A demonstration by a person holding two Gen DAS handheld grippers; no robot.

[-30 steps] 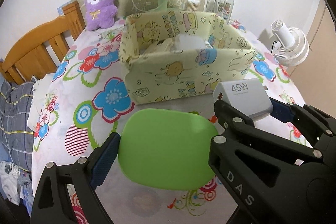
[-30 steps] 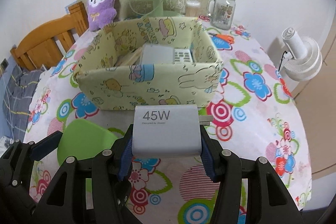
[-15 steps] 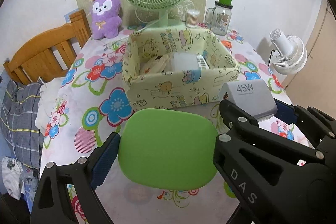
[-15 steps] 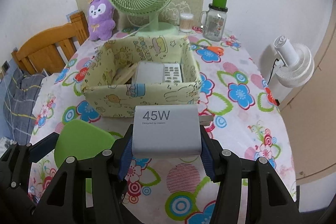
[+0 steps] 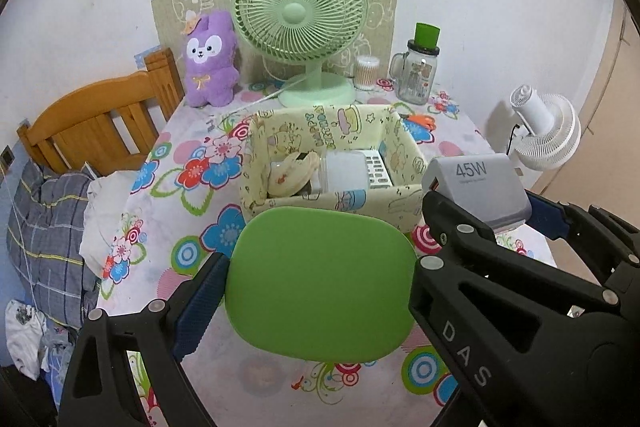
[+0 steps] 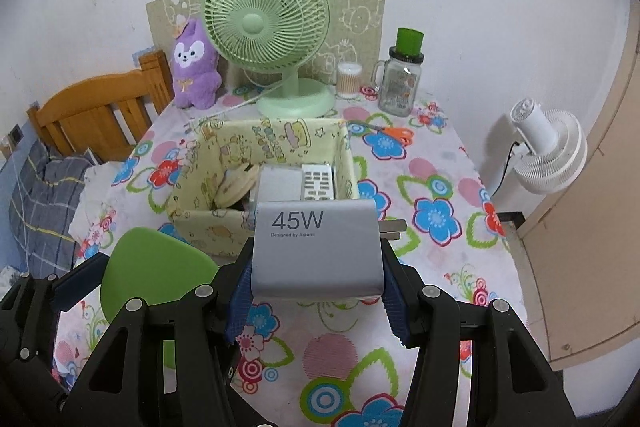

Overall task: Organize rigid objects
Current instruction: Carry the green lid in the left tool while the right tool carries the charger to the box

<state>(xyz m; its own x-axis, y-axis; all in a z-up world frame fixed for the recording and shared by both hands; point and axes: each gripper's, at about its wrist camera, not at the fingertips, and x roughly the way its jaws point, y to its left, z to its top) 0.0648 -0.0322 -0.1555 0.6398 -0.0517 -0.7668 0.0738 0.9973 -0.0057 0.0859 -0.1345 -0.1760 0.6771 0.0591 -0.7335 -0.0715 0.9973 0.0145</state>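
My left gripper [image 5: 316, 283] is shut on a flat green rounded pad [image 5: 320, 283], held above the flowered table. My right gripper [image 6: 316, 267] is shut on a grey 45W charger [image 6: 316, 251], its prongs sticking out to the right. That charger [image 5: 476, 187] and the right gripper also show at the right of the left wrist view, and the green pad [image 6: 152, 275] at the left of the right wrist view. Beyond both lies a pale yellow cartoon-print fabric box [image 5: 280, 131] [image 6: 340, 143]. Inside it rest a white remote [image 6: 318, 183], a white case and a round beige item.
At the back of the table stand a green desk fan [image 6: 266, 23], a purple plush [image 6: 194, 67], a jar of cotton swabs [image 6: 348, 79] and a glass mug jar with a green lid [image 6: 400, 79]. Orange scissors [image 6: 390, 135] lie right of the box. A wooden headboard [image 6: 92, 107] is left, a white fan [image 6: 544, 147] right.
Both grippers have risen with their objects still held. The table and box look smaller and lower, and the box's inside shows more fully.
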